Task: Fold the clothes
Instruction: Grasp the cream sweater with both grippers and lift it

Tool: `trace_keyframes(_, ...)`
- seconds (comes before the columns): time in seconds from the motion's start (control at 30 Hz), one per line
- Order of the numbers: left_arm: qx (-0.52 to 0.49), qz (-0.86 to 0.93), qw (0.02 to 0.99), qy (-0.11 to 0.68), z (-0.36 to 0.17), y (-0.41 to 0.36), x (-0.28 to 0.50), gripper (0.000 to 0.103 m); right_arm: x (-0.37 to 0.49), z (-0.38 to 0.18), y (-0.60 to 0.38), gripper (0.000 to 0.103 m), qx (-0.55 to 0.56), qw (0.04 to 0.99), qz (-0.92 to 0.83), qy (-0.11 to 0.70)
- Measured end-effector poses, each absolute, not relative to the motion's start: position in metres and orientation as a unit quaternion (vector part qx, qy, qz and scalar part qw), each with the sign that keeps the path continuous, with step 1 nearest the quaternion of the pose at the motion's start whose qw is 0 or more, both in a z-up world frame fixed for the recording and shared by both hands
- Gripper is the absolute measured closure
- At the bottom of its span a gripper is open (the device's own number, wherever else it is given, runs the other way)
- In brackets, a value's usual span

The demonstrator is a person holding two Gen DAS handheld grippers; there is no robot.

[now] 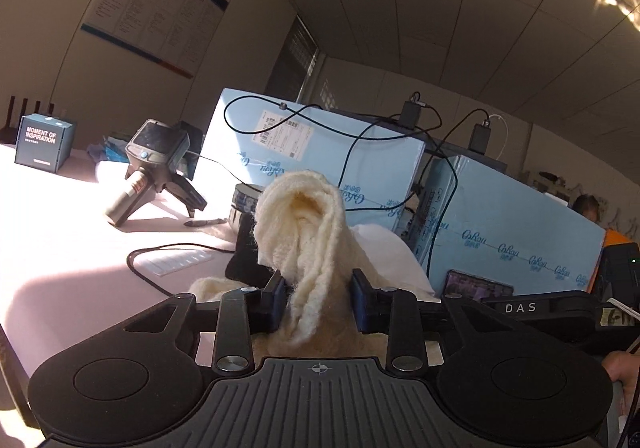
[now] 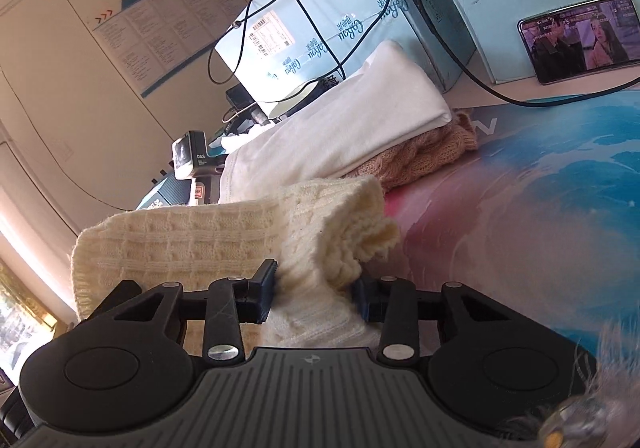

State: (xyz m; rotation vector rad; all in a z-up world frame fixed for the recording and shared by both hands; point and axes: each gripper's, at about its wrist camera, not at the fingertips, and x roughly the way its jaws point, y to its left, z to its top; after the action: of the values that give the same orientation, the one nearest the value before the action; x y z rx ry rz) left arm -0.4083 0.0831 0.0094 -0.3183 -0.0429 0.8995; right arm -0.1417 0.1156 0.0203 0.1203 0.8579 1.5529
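A cream cable-knit sweater (image 1: 304,216) is bunched upright between the fingers of my left gripper (image 1: 319,298), which is shut on a thick fold of it. In the right wrist view the same cream sweater (image 2: 224,236) lies folded over and my right gripper (image 2: 314,296) is shut on its lower fold. Behind it lie a folded white garment (image 2: 360,120) and a pink knit (image 2: 424,152) beneath that.
Light blue CoRou cartons (image 1: 500,224) with black cables stand at the back. A phone (image 2: 580,40) playing video leans on one. A spare DAS gripper (image 1: 156,172), a black box (image 1: 44,144) and a tin (image 1: 244,204) sit on the pink table. A blue printed mat (image 2: 540,208) lies at right.
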Motion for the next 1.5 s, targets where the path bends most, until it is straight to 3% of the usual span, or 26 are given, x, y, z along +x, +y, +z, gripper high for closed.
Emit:
trace_keyframes(0.3,-0.092,0.342,0.935,-0.015,0.040,0.046,-0.317,0.072,-0.058,0.052,0.014,0.070,0.122,0.685,0.654,0.299)
trace_keyframes(0.5,-0.070,0.267,0.960,0.049,0.038,0.045,-0.223,0.073,0.013,0.061,-0.055,0.073,0.138,0.753,0.598,0.239)
trace_keyframes(0.63,-0.004,0.222,0.971,0.093,0.039,0.035,-0.153,0.073,0.055,0.066,-0.101,0.076,0.159,0.791,0.554,0.203)
trace_keyframes(0.83,0.056,0.183,0.969,0.153,0.017,0.034,-0.069,0.072,0.088,0.056,-0.132,0.078,0.169,0.831,0.491,0.202)
trace_keyframes(0.93,0.043,0.189,0.964,0.180,-0.003,0.047,-0.055,0.071,0.086,0.052,-0.126,0.077,0.129,0.813,0.512,0.245)
trace_keyframes(1.0,0.014,0.194,0.963,0.185,-0.012,0.057,-0.058,0.068,0.083,0.053,-0.123,0.062,0.112,0.792,0.538,0.266)
trace_keyframes(1.03,-0.001,0.194,0.963,0.186,-0.014,0.063,-0.060,0.066,0.081,0.054,-0.123,0.050,0.107,0.783,0.549,0.271)
trace_keyframes(1.13,-0.037,0.192,0.963,0.187,-0.013,0.077,-0.065,0.056,0.079,0.058,-0.126,0.037,0.104,0.780,0.555,0.270)
trace_keyframes(1.17,-0.040,0.195,0.962,0.189,-0.014,0.079,-0.068,0.053,0.080,0.060,-0.128,0.023,0.108,0.789,0.545,0.263)
trace_keyframes(1.2,-0.047,0.196,0.961,0.190,-0.014,0.081,-0.071,0.050,0.081,0.061,-0.131,0.017,0.114,0.798,0.534,0.255)
trace_keyframes(1.33,-0.080,0.217,0.955,0.186,-0.005,0.090,-0.088,0.036,0.091,0.054,-0.131,0.013,0.126,0.836,0.477,0.239)
trace_keyframes(1.5,-0.125,0.194,0.964,0.134,0.008,0.093,-0.118,0.036,0.111,0.033,-0.120,0.013,0.154,0.823,0.463,0.290)
